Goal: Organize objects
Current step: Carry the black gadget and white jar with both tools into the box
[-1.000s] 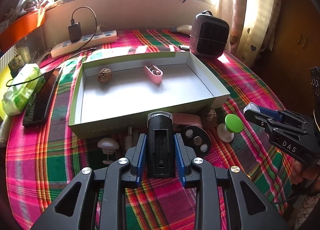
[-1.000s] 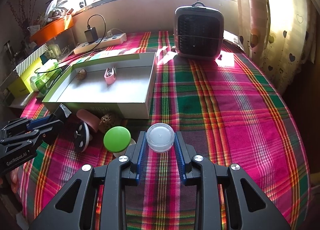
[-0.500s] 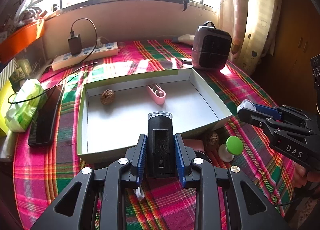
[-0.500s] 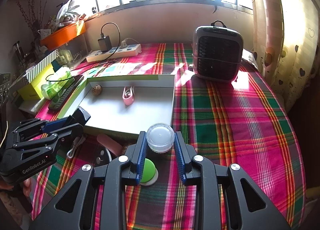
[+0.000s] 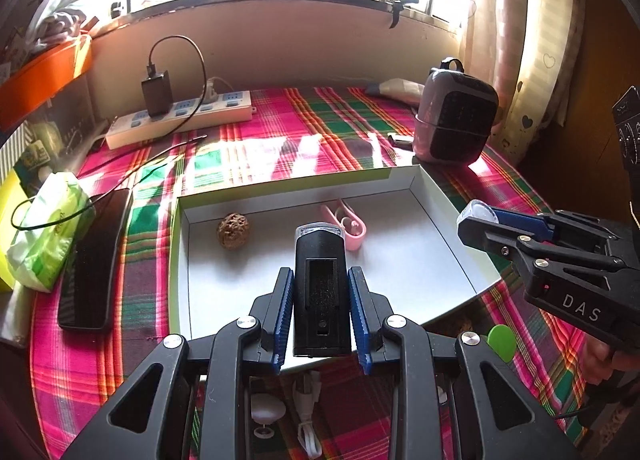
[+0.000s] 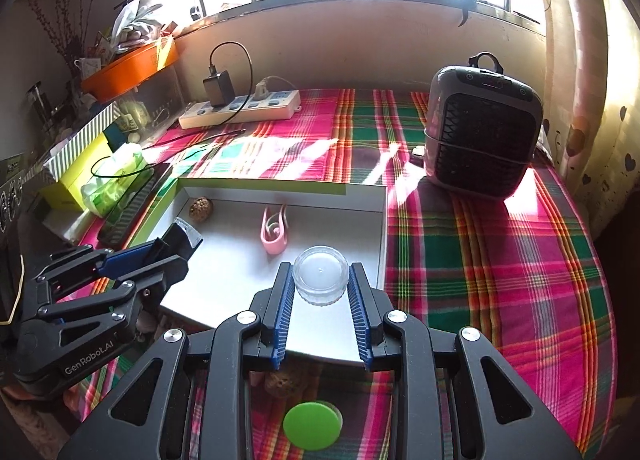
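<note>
My left gripper (image 5: 320, 274) is shut on a black oblong device (image 5: 320, 256) with a clear end, and holds it above the near part of a shallow white box with a green rim (image 5: 176, 260). The right gripper (image 6: 321, 270) is shut on a small clear round jar (image 6: 321, 286) over the box's near right corner (image 6: 384, 227). Inside the box lie a brown walnut (image 5: 233, 230) and a pink clip (image 5: 352, 230). Each gripper shows in the other's view: the right gripper (image 5: 474, 219) with the jar, the left gripper (image 6: 178, 240) with the device.
Loose items lie in front of the box: a green-topped knob (image 6: 312, 426), a second walnut (image 6: 282, 380), a white knob (image 5: 266, 410) and a white cable (image 5: 308, 432). A small heater (image 6: 484, 131) stands back right. A power strip (image 5: 180, 119), phone (image 5: 92, 260) and tissue pack (image 5: 44, 232) lie on the left.
Both grippers have moved forward and slightly up with their loads, from in front of the box to over its near edge. The loose items now lie beneath them.
</note>
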A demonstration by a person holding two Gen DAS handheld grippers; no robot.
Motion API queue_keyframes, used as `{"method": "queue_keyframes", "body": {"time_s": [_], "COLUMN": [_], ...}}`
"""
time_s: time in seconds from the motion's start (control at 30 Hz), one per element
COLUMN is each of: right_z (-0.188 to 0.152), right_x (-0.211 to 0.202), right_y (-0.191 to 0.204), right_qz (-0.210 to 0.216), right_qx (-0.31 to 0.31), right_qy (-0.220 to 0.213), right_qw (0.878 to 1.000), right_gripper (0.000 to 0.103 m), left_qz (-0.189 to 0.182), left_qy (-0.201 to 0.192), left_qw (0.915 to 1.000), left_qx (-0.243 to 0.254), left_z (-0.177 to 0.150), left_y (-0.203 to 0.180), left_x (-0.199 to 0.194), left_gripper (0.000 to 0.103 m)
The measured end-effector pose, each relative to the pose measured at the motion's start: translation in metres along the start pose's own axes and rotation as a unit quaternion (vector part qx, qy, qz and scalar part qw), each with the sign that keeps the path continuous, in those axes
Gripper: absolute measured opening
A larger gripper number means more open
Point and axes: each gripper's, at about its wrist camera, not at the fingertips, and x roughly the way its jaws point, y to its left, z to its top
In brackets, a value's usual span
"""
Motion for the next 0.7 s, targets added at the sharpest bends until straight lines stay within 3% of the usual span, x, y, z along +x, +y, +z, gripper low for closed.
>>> {"method": "queue_keyframes", "body": {"time_s": [0.7], "right_z": [0.038], "right_x": [0.072], "right_y": [-0.001], "right_qz": [0.003], "right_qx": [-0.002], "right_qy": [0.063], "right_qw": [0.998], "right_gripper": [0.029], "left_qz": [0.009], "left_qy": [0.035], "left_qw": [0.9993], "left_qx": [-0.009], "left_z": [0.028], "left_y": [0.015], "left_x": [0.055], "left_gripper": [0.025]}}
